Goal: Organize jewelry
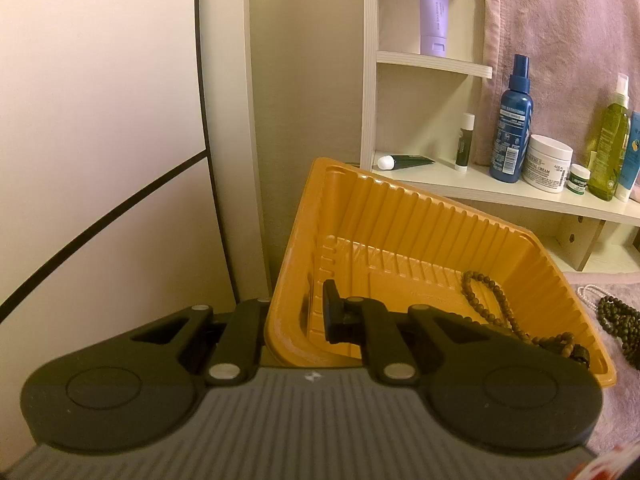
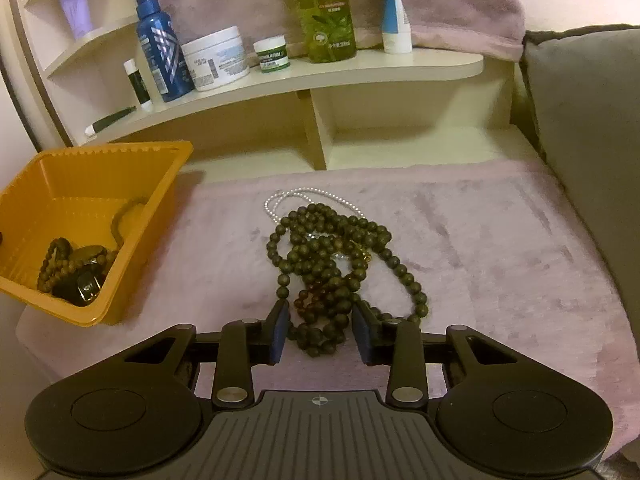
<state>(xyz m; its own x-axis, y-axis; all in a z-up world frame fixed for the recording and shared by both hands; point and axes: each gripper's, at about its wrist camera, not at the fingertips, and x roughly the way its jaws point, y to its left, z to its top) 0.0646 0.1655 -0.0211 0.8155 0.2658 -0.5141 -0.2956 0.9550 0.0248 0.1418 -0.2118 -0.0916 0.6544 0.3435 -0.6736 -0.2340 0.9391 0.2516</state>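
Jewelry sorting on pink fuzzy cloth [image 2: 500,240] below toiletry shelf [image 2: 360,70].
Left gripper [image 1: 316,316] fingers clamp orange tray [image 1: 400,216] wall; right gripper [image 2: 320,332] fingers straddle dark bead necklaces [image 2: 320,264], unclamped.

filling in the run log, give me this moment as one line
left gripper: shut on tilted orange plastic tray wall | right gripper: open, astride dark green bead strands on pink cloth | tray: brown bead bracelet
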